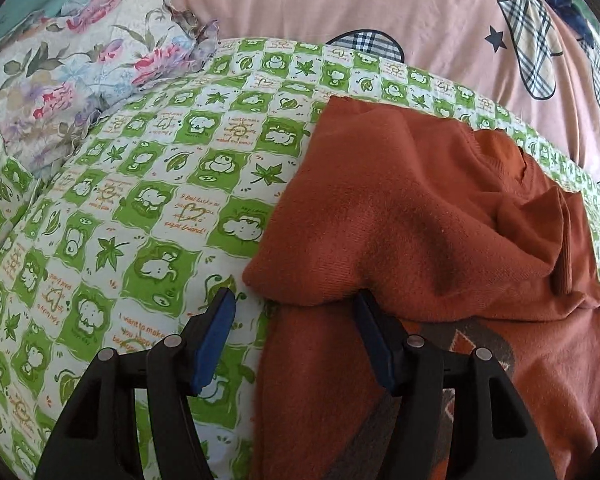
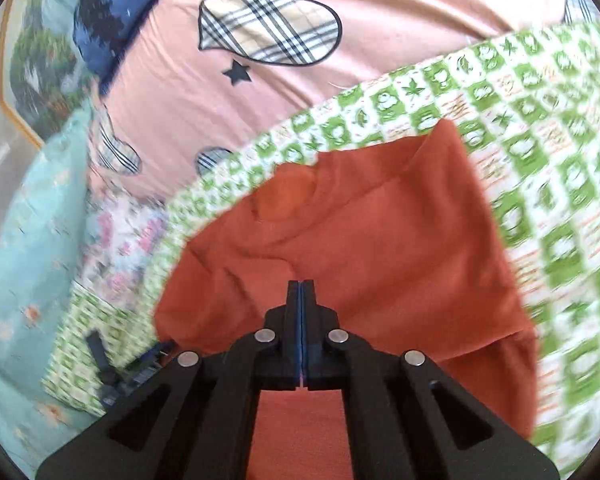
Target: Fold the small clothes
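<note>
Rust-orange knit sweater (image 1: 420, 220), soft, light and limp, lies half-folded on the green-checked bedsheet (image 1: 148, 184); left claw (image 1: 296, 344) spread apart at its folded edge, right claw (image 2: 301, 292) pressed together, apparently pinching a fold, best gripped at hems.

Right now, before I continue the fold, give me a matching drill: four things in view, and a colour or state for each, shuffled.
Things:
1. left gripper
2. right gripper
3. sweater
4. sheet under the sweater

States:
A. green and white checks
B. rust orange
C. jaws wide apart
D. jaws pressed together

Pairs: 1-C, 2-D, 3-B, 4-A
</note>
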Motion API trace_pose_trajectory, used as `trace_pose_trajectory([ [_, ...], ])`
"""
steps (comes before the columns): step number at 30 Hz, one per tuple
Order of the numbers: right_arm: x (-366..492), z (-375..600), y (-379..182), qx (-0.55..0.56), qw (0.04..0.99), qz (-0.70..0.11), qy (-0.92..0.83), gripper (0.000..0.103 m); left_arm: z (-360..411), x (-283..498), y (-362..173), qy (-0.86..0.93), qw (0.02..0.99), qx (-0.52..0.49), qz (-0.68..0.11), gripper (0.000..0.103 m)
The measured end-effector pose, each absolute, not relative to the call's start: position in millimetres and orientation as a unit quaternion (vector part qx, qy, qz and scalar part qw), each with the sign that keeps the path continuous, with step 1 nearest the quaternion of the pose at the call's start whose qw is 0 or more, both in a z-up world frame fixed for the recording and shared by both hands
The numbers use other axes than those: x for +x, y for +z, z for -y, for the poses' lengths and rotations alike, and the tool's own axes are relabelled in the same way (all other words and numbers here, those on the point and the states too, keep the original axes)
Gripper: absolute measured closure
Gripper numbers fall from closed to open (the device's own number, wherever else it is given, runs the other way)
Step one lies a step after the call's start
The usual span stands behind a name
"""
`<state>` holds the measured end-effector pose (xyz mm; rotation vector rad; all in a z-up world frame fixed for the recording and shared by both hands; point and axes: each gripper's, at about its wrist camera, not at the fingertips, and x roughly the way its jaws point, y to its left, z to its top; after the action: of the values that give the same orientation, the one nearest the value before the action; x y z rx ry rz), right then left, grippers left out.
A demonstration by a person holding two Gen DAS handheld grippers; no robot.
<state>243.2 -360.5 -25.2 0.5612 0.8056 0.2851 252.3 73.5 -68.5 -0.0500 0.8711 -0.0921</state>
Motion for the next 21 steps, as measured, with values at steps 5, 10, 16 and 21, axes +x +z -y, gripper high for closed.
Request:
trace_pose_trajectory([
  [5,258.9,337.3,-52.8,0.264,0.859,-0.413,0.152,0.021,-76.4,243.0,-67.1,-0.055,0.908,-0.034,-0.413,0.041],
  [10,284.5,294.5,-81.9,0.247,0.845,-0.446,0.164,0.022,-76.9,242.1,-68.4,-0.057,0.905,-0.03,-0.42,0.041],
  [16,292.1,290.0,-84.1,0.25,0.841,-0.441,0.188,0.09,-76.1,239.9,-70.6,-0.052,0.905,-0.024,-0.422,0.041],
  [21,250.6,348.0,-14.3,0.295,0.859,-0.36,0.212,0.091,-71.9,253.1,-68.2,-0.039,0.905,-0.01,-0.424,0.041],
])
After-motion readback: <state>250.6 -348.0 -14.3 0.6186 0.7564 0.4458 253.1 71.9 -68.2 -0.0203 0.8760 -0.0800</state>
